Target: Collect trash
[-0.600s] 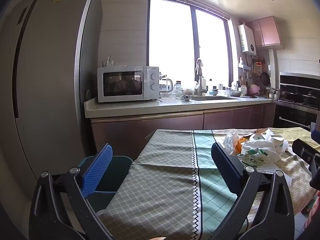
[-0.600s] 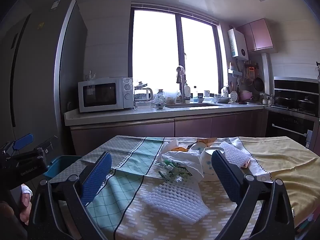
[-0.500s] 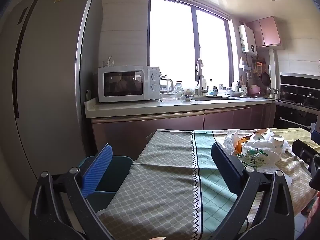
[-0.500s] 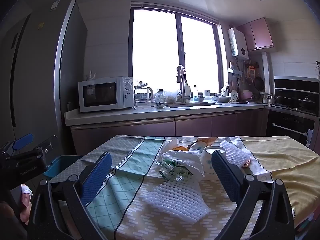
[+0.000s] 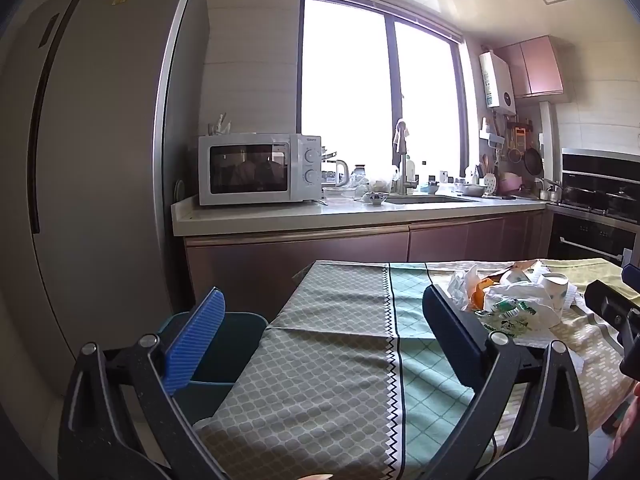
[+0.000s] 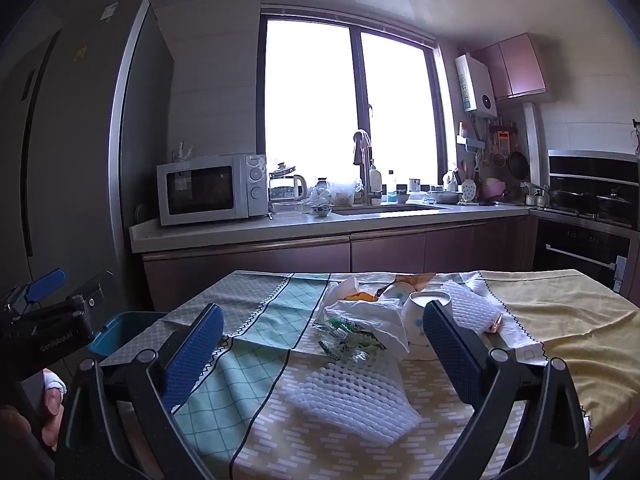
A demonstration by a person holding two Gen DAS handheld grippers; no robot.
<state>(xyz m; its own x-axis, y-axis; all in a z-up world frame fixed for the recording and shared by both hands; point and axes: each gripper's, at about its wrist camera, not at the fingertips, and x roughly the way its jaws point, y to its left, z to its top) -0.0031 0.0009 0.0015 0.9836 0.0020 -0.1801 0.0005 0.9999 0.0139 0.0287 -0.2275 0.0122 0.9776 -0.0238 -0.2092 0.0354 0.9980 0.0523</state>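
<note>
Hovering wide and empty, both claws, left claw [image 5: 322, 332] and right claw [image 6: 323, 340], risk snagging tablecloth [image 6: 256, 364] under the foam net [image 6: 352, 396].

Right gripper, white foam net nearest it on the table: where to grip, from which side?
Grip the foam net across its narrower middle, coming from the near table edge, fingers slightly downward. It lies flat and loose on the tablecloth, apart from the trash pile, directly ahead of the open right gripper. It looks soft, so it should compress as the jaws close.

Kitchen, bright double window [image 6: 352, 112], grey fridge [image 5: 80, 160], white microwave [image 5: 260, 169] on counter [image 5: 360, 212], pink cabinets [image 6: 516, 66]
</note>
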